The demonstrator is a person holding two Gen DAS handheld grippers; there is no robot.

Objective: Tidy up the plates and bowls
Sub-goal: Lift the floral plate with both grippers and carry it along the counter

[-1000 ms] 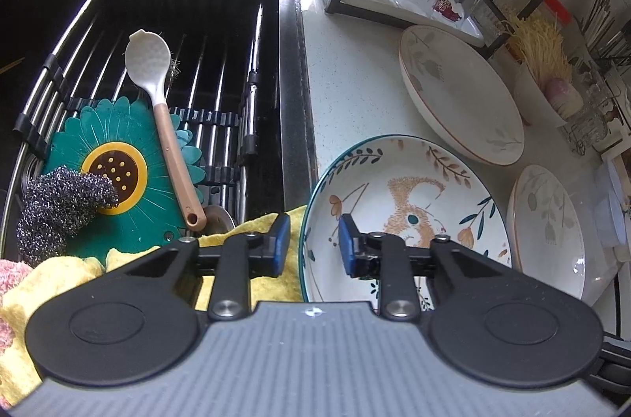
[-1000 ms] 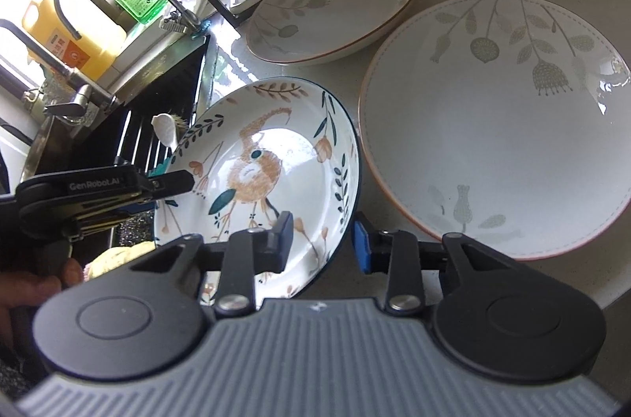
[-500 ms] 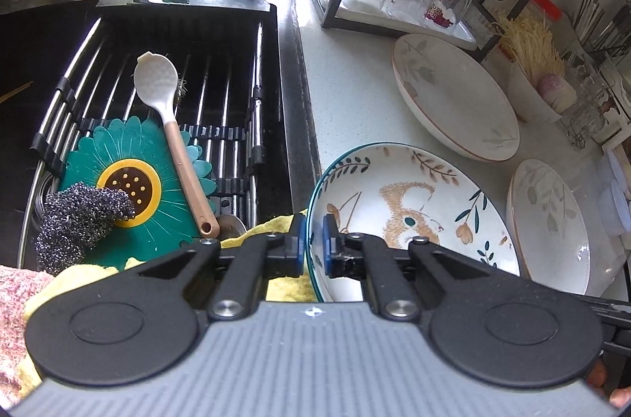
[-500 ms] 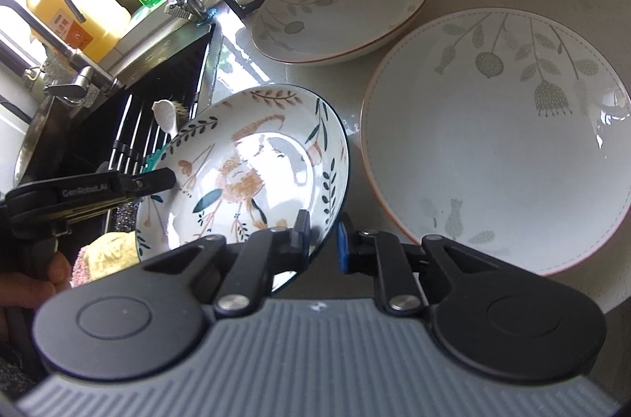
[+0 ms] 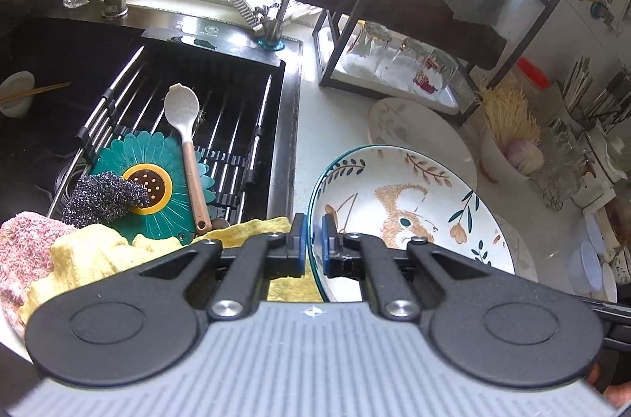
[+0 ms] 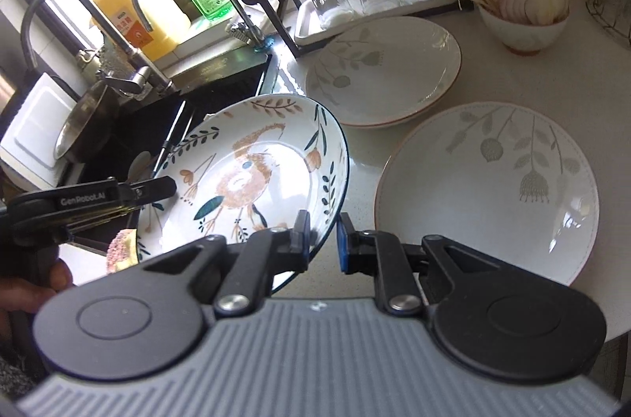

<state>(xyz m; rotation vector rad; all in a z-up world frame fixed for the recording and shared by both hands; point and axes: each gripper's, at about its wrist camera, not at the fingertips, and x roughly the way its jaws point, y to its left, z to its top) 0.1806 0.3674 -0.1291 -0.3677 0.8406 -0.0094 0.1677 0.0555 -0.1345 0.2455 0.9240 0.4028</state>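
Observation:
A deep plate with a teal rim and a painted squirrel (image 5: 406, 204) is lifted off the counter and tilted. My left gripper (image 5: 313, 239) is shut on its left rim. My right gripper (image 6: 321, 239) is shut on its right rim, seen in the right wrist view (image 6: 252, 172). Two white plates with leaf prints lie on the counter: one near the glass rack (image 6: 386, 70) and one to the right (image 6: 493, 180). The left gripper's body (image 6: 86, 200) shows at the left of the right wrist view.
The sink (image 5: 98, 94) at left holds a rack with a white spoon (image 5: 185, 141), a green flower mat (image 5: 157, 188), a scourer and cloths. A black shelf with upturned glasses (image 5: 398, 62) stands behind. A white bowl with noodles (image 6: 520, 11) sits at the back right.
Both grippers have closed on opposite rims of the squirrel plate and lifted it off the counter; it now tilts and both views sit higher.

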